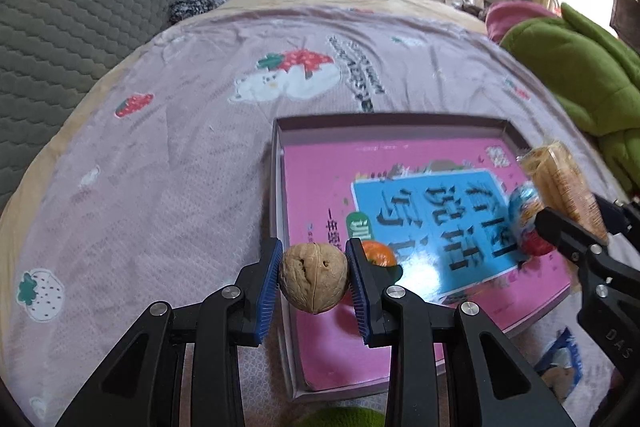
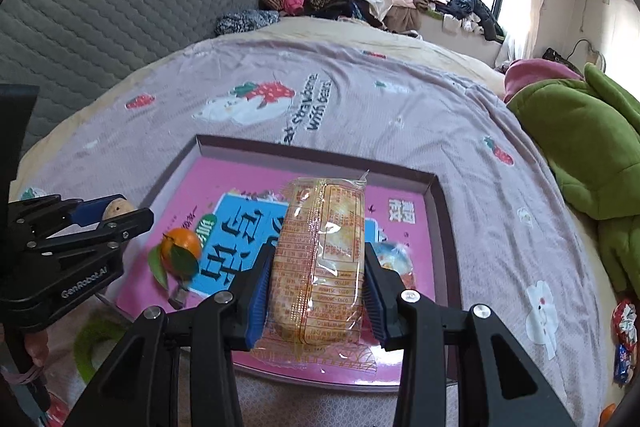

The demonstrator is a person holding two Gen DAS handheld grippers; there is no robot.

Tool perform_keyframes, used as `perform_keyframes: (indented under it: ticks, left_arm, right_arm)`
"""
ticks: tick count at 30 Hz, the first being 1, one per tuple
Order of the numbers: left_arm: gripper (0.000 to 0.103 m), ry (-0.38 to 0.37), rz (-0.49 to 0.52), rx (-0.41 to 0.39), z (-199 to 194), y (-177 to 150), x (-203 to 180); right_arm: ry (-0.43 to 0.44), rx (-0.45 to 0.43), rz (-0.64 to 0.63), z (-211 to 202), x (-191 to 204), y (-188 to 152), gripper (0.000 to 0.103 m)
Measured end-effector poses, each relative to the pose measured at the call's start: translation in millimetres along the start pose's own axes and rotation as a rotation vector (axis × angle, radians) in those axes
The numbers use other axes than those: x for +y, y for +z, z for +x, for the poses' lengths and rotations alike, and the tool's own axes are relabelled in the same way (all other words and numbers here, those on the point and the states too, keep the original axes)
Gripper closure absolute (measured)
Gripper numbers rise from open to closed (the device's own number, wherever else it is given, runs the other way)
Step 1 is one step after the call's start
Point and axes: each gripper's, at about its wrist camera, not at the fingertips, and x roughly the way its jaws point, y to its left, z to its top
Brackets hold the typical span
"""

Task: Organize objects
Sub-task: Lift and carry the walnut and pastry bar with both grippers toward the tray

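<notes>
- The shallow box (image 2: 440,211) with a pink book inside lies on the bedspread (image 2: 360,99), under both grippers.
- The right gripper (image 2: 316,291) clamps a wrapped cracker pack (image 2: 320,259), long axis pointing away, above the box's middle.
- The left gripper (image 1: 313,277) pinches a walnut (image 1: 313,279) over the box's left wall.
- Only the right view shows the tangerine (image 2: 181,249) whole.

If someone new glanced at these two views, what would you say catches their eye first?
Probably the two loads held above the shallow box on the bed: the left tool is closed on a walnut at the box's left edge, and the right tool clamps a wrapped snack pack over it. Next, the bright pink and blue book lining the box, with a leafy tangerine resting on it.
</notes>
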Motion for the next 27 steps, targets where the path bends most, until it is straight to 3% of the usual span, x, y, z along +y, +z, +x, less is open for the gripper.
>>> perform_keyframes:
  ticks: [3, 11, 20, 27]
  left_arm:
    - [0.070, 0.017, 0.012, 0.031, 11, -6, -4]
    - [0.070, 0.049, 0.023, 0.021, 5, -13, -11]
    - [0.069, -0.002, -0.003, 0.047, -1, -21, -21]
    - [0.070, 0.002, -0.014, 0.048, -3, -27, -22]
  right_arm:
    - [-0.006, 0.018, -0.019, 6, 3, -4, 0.062]
    - [-0.001, 0.093, -0.024, 28, 3, -16, 0.062]
    - [0.023, 0.132, -0.030, 39, 3, -22, 0.062]
    - [0.034, 0.167, -0.049, 45, 7, -26, 0.062]
